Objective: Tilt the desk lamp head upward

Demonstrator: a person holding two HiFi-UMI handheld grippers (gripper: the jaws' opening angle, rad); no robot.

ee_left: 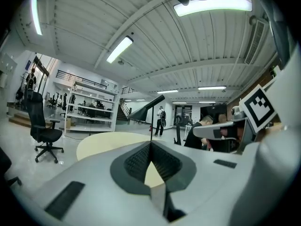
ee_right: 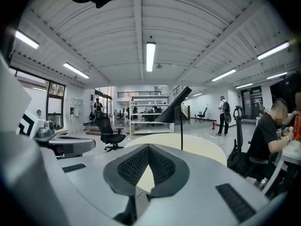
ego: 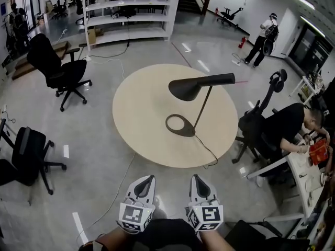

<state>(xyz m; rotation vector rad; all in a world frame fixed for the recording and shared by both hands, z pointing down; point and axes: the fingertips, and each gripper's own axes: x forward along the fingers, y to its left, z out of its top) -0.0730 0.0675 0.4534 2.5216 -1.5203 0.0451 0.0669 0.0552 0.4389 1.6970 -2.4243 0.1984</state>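
The black desk lamp [ego: 201, 86], with a cone-shaped metal shade, a thin slanted rod and an open ring base, stands a little right of centre in the head view. It sits on the round pale wooden surface [ego: 137, 106], and its dark cord trails toward the lower right edge.

Both tools sit at the bottom of that frame, well apart from the lamp. The left tongs [ego: 148, 179] and the right tongs [ego: 197, 178] lie side by side. Each is clenched tip to tip with nothing between the pads, and each gripper view shows the same.

The lamp looks rigid and fairly light. Its smooth painted finish would probably slip under a loose pinch. The ring base [ego: 180, 124] is small and the shade overhangs it, so an upward push on the shade could well rock or slide the whole lamp instead of turning the joint.

The sensible hold seems to be one tongs steadying the rod [ego: 202, 110] low down or pressing on the base. The other would then grip the narrow tail of the shade near the joint, or lift under the wide rim at the shade's left end.
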